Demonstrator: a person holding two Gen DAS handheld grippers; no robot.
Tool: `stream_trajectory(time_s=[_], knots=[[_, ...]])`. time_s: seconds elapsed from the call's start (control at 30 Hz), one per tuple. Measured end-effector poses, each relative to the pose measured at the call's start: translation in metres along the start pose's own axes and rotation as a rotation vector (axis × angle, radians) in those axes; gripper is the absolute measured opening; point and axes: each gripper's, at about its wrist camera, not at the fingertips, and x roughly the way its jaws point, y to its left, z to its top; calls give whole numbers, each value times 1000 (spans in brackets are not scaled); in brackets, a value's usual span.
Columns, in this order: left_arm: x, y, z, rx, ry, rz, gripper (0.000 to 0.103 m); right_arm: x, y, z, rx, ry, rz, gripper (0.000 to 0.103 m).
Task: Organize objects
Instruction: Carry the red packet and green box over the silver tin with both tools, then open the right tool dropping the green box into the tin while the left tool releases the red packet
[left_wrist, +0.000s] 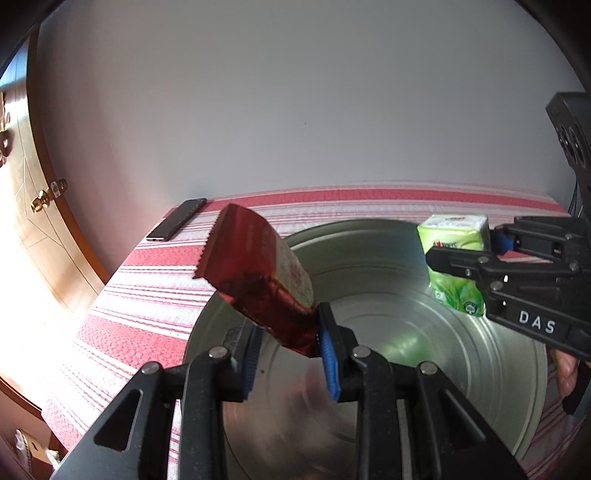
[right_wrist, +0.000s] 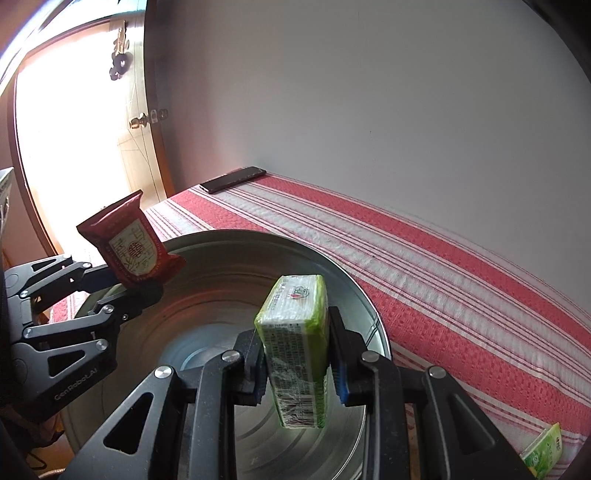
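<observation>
My left gripper (left_wrist: 290, 350) is shut on a red snack packet (left_wrist: 258, 266) and holds it tilted above the round metal basin (left_wrist: 388, 240). The packet also shows in the right wrist view (right_wrist: 129, 243), at the basin's left rim. My right gripper (right_wrist: 297, 354) is shut on a green tissue pack (right_wrist: 295, 332), held upright over the basin (right_wrist: 354, 295). In the left wrist view the tissue pack (left_wrist: 454, 258) and the right gripper (left_wrist: 491, 254) are at the right, over the basin's far right side.
The basin stands on a red and white striped cloth (right_wrist: 461, 288). A black phone (left_wrist: 177, 219) lies at the cloth's far left corner by the wall. Another green pack (right_wrist: 545, 456) lies on the cloth at the near right. A wooden door (right_wrist: 144, 122) is at the left.
</observation>
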Motion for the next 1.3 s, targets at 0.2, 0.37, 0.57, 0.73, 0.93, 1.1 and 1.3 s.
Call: stream_trajectory(time_s=[0.2, 0.37, 0.57, 0.73, 0.93, 1.1, 1.3], knots=[[10, 3, 3, -11, 58, -21, 29, 12, -5, 4, 13, 37, 5, 30], [16, 7, 4, -17, 93, -34, 29, 17, -6, 7, 15, 61, 5, 30], [17, 6, 4, -18, 122, -34, 29, 29, -5, 12, 7, 112, 0, 30], [18, 7, 4, -23, 140, -47, 29, 31, -4, 11, -1, 121, -6, 30], [16, 4, 4, -19, 145, -44, 29, 32, -3, 9, -9, 125, -19, 30], [20, 3, 5, -9, 150, -42, 32, 34, -2, 9, -6, 134, -18, 30], [13, 1, 6, 12, 110, -20, 47, 34, 0, 8, -11, 135, -30, 33]])
